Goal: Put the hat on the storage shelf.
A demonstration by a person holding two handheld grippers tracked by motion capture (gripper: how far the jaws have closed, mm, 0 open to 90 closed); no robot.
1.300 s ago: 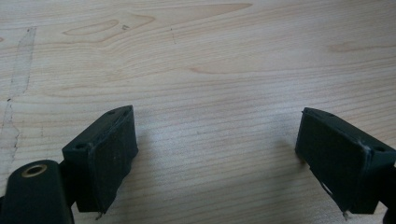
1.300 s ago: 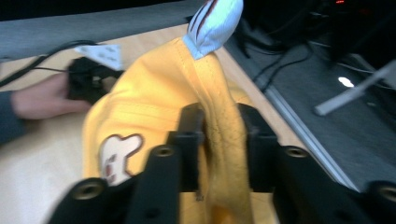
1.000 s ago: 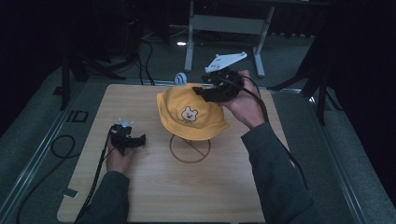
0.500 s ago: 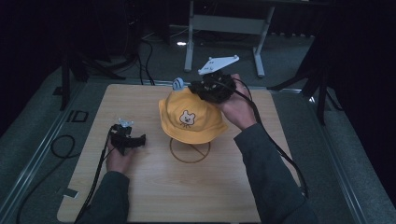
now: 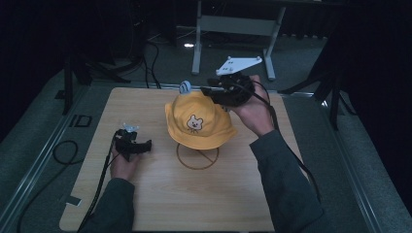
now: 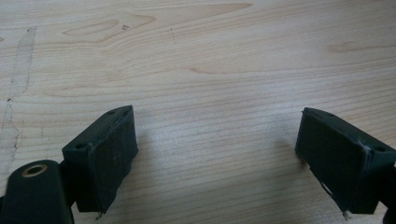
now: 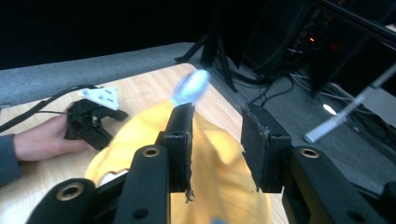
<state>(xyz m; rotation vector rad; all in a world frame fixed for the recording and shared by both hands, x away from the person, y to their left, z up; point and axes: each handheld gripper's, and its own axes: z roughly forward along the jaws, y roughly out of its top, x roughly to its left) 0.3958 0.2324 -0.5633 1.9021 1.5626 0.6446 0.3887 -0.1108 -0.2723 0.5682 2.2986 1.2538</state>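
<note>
A yellow hat [image 5: 199, 121] sits on a wire stand [image 5: 197, 156] at the middle of a pale wooden table [image 5: 160, 204]; its front bears a small bear face, and no writing can be read anywhere. A blue-white ear [image 5: 185, 87] sticks up at its far edge. The right gripper [image 5: 218, 92] hovers at the hat's crown; its jaws have just been opening and stand apart over the yellow cloth, gripping nothing. The left gripper [image 5: 138, 145] rests on the table well left of the hat, jaws wide over bare wood. Around the table lie grey floor, cables and a dark room.
</note>
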